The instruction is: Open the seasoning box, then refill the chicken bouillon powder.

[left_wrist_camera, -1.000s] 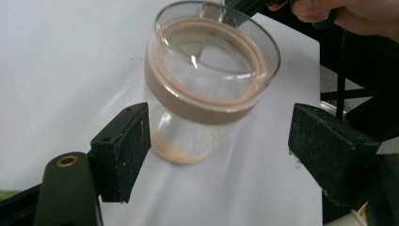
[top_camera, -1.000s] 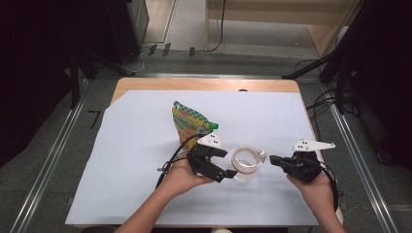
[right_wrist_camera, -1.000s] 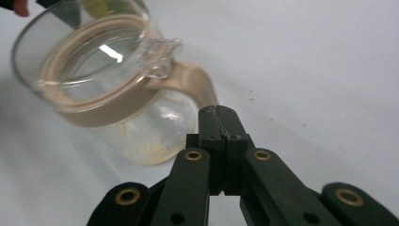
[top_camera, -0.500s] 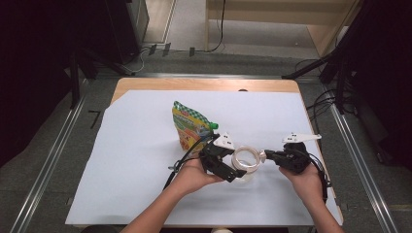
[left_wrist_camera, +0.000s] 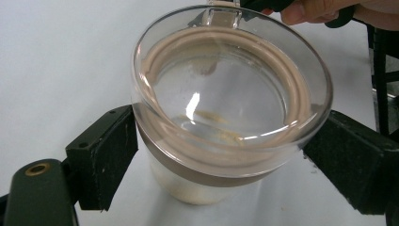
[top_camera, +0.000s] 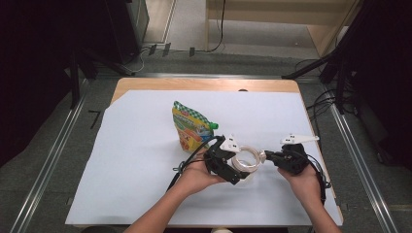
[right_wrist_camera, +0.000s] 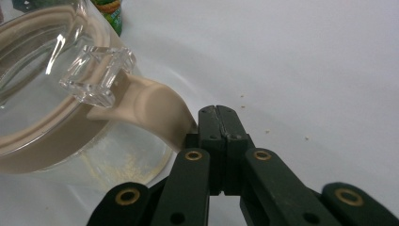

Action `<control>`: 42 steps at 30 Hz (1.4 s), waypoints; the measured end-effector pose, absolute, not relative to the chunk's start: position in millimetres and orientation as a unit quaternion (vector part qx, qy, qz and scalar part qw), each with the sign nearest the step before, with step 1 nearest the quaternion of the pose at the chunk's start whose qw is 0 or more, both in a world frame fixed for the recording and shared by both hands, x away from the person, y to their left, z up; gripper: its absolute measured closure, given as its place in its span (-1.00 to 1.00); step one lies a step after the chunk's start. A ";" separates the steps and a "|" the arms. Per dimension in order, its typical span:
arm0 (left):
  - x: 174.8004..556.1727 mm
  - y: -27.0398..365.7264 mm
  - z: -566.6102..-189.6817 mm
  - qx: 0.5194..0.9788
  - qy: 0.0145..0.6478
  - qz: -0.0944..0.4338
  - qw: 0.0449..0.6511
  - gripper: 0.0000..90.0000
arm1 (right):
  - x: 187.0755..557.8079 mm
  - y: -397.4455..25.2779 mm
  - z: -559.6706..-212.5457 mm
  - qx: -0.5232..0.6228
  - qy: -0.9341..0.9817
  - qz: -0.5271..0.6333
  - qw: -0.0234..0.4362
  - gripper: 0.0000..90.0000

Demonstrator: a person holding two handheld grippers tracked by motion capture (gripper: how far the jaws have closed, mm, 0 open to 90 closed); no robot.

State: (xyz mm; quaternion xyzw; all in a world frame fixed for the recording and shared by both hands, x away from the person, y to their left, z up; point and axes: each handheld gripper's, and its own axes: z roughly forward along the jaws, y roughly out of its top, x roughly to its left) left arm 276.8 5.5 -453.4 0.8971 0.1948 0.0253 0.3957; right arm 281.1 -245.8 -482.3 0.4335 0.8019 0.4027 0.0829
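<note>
The glass jar [left_wrist_camera: 226,117] stands on the white tabletop [top_camera: 121,160], near the snack bag [top_camera: 190,127]. The left tongs [top_camera: 232,170] squeeze its sides just under the lid, so it likely cannot slide or tip. The right tongs [right_wrist_camera: 219,123] are pressed together, touching the tan latch [right_wrist_camera: 155,108], maybe to push it and unlock the lid.

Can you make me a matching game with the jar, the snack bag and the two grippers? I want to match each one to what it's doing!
Things:
1. glass jar
2. snack pouch
3. left gripper
4. right gripper

States:
A. jaws pressed together, beside the jar's beige latch
B. standing on the white sheet, untouched
C. jaws on either side of the jar
D. clear lid on top, held between black jaws

Pairs: 1-D, 2-B, 3-C, 4-A
</note>
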 end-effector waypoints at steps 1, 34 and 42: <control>276.7 5.6 -452.9 0.897 0.194 0.026 0.396 -0.73 | 281.1 -245.6 -482.2 0.434 0.802 0.402 0.083 1.00; 279.8 2.7 -431.4 0.899 0.185 0.028 0.397 -0.68 | 278.2 -244.8 -480.4 0.436 0.801 0.400 0.089 1.00; 280.9 4.9 -422.6 0.884 0.177 -0.017 0.433 -0.25 | 277.4 -244.6 -479.4 0.432 0.800 0.405 0.090 1.00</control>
